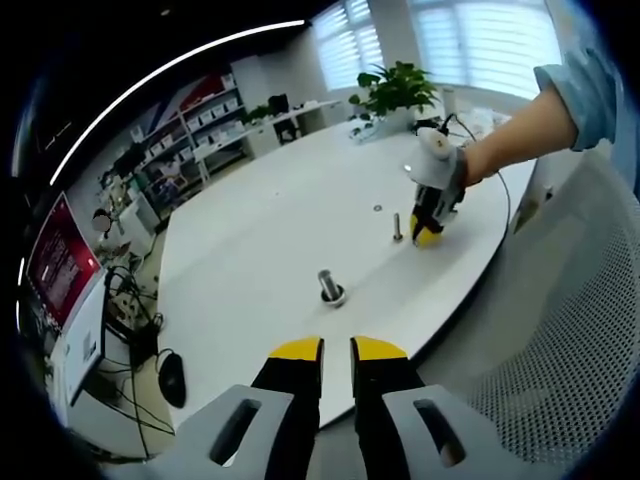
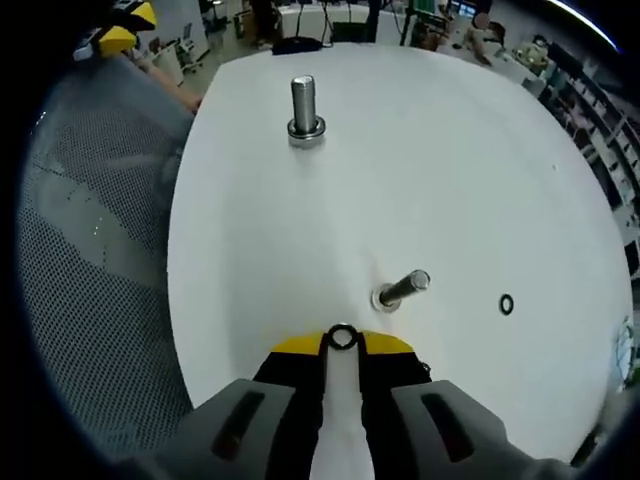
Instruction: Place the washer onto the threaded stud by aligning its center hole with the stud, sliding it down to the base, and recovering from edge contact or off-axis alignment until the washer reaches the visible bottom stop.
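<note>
My right gripper (image 2: 342, 345) is shut on a small dark washer (image 2: 342, 337), held edge-on between its yellow tips. It hovers just short of a slim threaded stud (image 2: 402, 289) standing on the white table (image 2: 420, 180). In the left gripper view the same stud (image 1: 397, 225) stands close beside the right gripper (image 1: 428, 232), which a person's hand holds. A thicker stud (image 2: 304, 100) with a ring at its base stands farther off, also seen as the thick stud (image 1: 330, 287) in front of my left gripper (image 1: 337, 350). The left gripper's jaws stand slightly apart with nothing between them.
A loose washer (image 2: 506, 304) lies on the table right of the slim stud, seen too as the loose washer (image 1: 377, 208). A grey mesh chair (image 2: 90, 250) sits by the table's near edge. A potted plant (image 1: 395, 88) stands at the far end; shelves and desks lie beyond.
</note>
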`<state>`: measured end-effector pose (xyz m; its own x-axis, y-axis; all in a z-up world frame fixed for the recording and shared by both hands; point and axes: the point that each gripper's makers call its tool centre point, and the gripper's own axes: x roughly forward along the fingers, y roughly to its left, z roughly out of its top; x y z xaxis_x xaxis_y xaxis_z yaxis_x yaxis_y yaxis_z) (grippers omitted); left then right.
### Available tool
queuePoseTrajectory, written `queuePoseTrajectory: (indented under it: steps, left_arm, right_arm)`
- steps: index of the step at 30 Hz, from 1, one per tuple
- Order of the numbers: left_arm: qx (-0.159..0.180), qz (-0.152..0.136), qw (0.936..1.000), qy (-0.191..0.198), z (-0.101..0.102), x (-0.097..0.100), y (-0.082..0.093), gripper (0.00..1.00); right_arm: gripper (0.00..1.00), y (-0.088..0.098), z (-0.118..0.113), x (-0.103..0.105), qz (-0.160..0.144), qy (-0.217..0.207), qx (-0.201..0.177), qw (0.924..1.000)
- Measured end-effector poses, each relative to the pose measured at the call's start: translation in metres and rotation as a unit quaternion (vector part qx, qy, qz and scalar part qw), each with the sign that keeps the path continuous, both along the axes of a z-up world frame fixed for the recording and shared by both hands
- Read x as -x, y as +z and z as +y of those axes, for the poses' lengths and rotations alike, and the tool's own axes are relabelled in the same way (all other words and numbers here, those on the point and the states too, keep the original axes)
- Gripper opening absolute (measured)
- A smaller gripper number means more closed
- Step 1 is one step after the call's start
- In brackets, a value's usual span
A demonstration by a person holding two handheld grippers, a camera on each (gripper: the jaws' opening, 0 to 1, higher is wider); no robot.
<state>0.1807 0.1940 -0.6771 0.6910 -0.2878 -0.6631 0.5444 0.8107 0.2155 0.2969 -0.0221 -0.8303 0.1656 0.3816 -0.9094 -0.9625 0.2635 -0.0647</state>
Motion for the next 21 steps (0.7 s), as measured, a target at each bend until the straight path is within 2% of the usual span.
queuePoseTrajectory:
  steps: [9,16,21]
  left_arm:
    - [0.000,0.000,1.0000,0.000,0.000,0.000,0.000,0.08]
    - [0.000,0.000,1.0000,0.000,0.000,0.000,0.000,0.08]
    - [0.000,-0.001,1.0000,0.001,0.000,0.000,0.000,0.08]
  right_arm:
    - [0.13,0.023,-0.005,-0.004,0.003,-0.011,-0.012,0.9999]
    - [0.13,0.044,-0.004,-0.014,-0.012,-0.018,-0.021,0.9995]
    - [0.13,0.059,0.003,-0.025,-0.025,-0.028,-0.051,0.9980]
